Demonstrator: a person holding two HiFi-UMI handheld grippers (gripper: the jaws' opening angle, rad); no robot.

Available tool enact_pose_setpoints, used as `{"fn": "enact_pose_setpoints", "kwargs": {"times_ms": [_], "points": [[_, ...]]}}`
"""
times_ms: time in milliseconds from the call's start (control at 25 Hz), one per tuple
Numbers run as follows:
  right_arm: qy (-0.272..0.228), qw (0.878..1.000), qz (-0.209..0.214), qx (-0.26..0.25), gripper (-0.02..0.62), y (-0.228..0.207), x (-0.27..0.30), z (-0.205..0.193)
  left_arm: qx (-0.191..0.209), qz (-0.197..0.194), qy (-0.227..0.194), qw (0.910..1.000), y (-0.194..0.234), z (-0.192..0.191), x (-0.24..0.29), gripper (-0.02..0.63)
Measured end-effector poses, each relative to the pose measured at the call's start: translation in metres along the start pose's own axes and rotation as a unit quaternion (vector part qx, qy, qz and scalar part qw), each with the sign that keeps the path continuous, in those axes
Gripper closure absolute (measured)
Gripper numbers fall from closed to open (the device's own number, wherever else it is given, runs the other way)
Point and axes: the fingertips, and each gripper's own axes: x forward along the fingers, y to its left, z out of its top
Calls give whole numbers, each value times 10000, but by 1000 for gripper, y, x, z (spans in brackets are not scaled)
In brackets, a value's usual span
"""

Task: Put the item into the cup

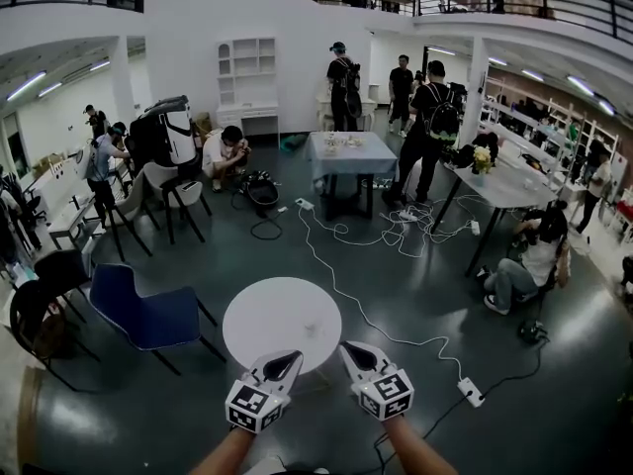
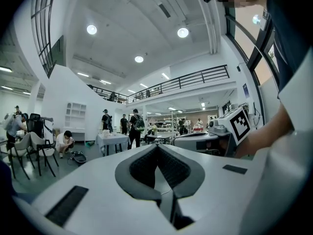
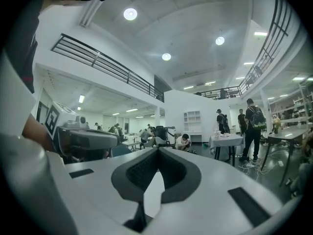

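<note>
In the head view both grippers are held side by side low in the frame, just short of the near edge of a small round white table [image 1: 282, 320]. My left gripper [image 1: 282, 366] has its jaws closed together with nothing between them, and my right gripper [image 1: 356, 356] looks the same. Both gripper views point out level across the hall, so the left gripper [image 2: 157, 148] and right gripper [image 3: 157, 151] show only their shut tips. I can pick out no cup and no item on the tabletop.
A blue chair [image 1: 148, 315] stands left of the round table. A white cable runs across the dark floor to a power strip [image 1: 472, 392] at the right. Further off are a cloth-covered table [image 1: 351, 154], a long table [image 1: 504, 186] and several people.
</note>
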Motion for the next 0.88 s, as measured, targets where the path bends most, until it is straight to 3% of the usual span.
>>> {"fn": "enact_pose_setpoints", "kwargs": {"times_ms": [320,880], "points": [[70,10000,-6,22,586,12,3,-8,-117,-3,1,9999,4,-10,-11,589],[52,9999,-120,-22,586,67,17,4,39,-131,-41,9999,30,0,-62,589]]}}
